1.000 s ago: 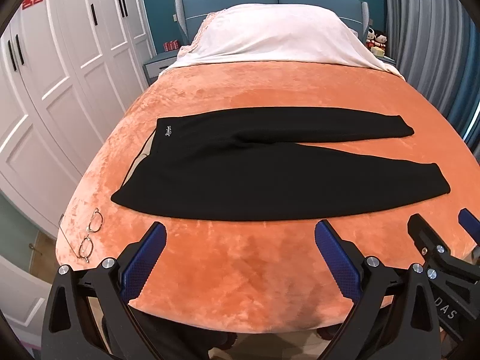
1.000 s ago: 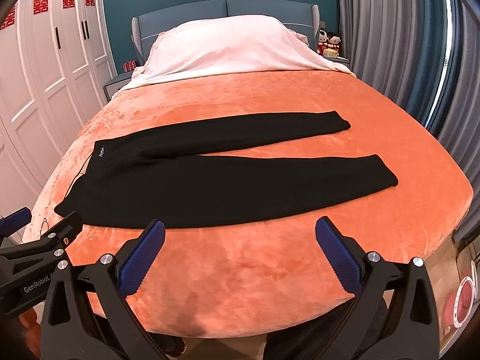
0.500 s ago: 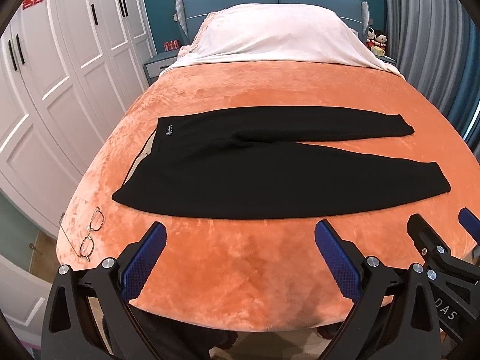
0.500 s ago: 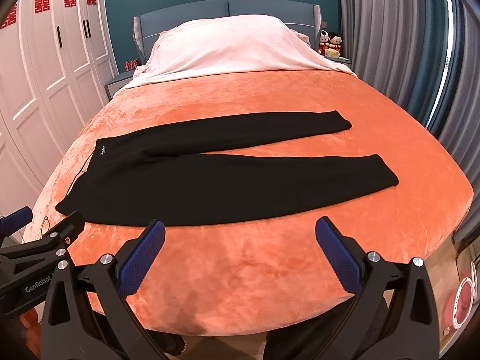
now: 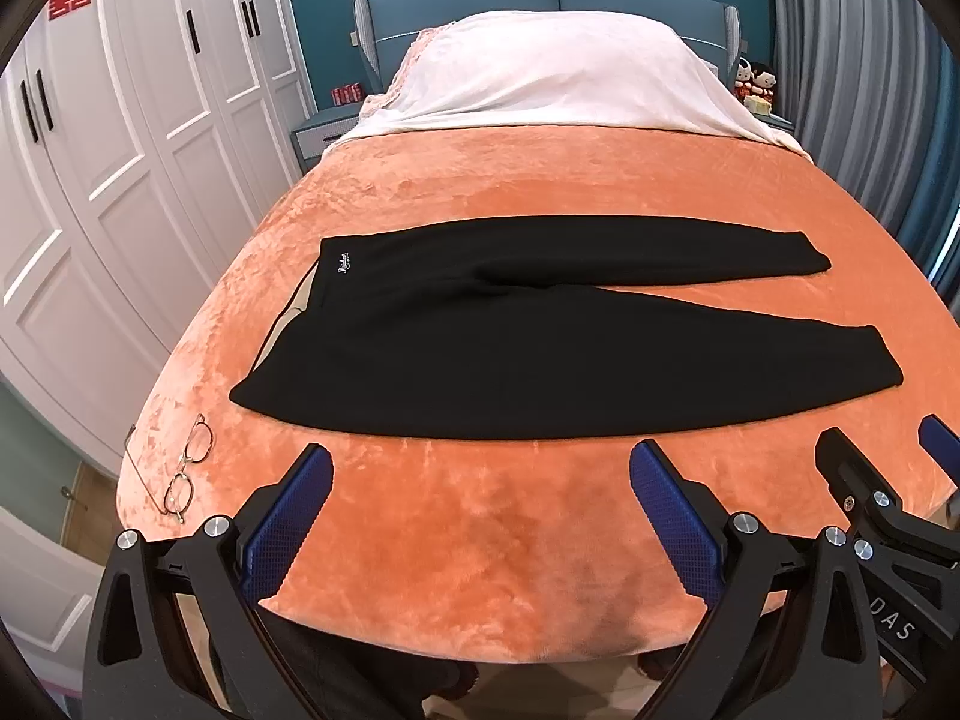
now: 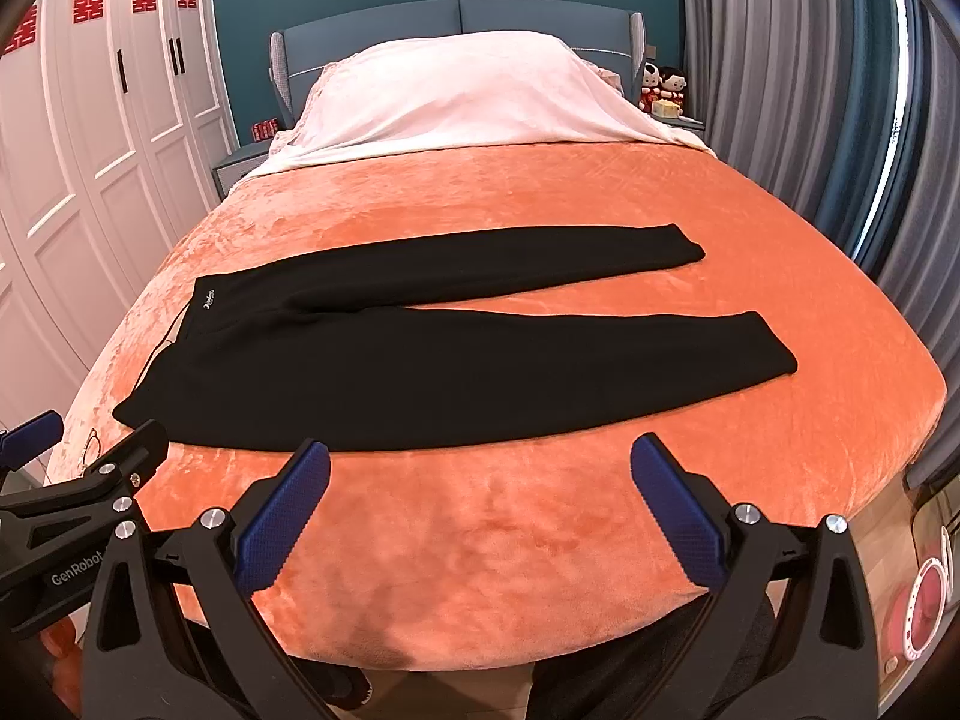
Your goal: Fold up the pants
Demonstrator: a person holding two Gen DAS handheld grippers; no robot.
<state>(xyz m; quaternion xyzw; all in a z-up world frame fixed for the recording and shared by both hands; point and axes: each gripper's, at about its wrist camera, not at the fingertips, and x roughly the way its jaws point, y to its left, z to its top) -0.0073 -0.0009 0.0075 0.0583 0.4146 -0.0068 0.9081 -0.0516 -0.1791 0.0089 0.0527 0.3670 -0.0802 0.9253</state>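
Black pants (image 5: 540,348) lie flat across the orange bed cover, waistband at the left, both legs stretched to the right and slightly apart. They also show in the right wrist view (image 6: 456,354). My left gripper (image 5: 480,468) is open and empty, above the near edge of the bed, short of the pants' near hem. My right gripper (image 6: 480,468) is open and empty too, just short of the near leg. Each gripper shows at the edge of the other's view.
The bed's orange cover (image 5: 510,540) fills the view. A pair of glasses (image 5: 186,474) lies at the near left corner. White bedding (image 5: 558,78) is piled at the headboard. White wardrobes (image 5: 120,180) stand left, curtains (image 6: 840,120) right.
Both views have shifted very slightly; the pants have not moved and both grippers stay open.
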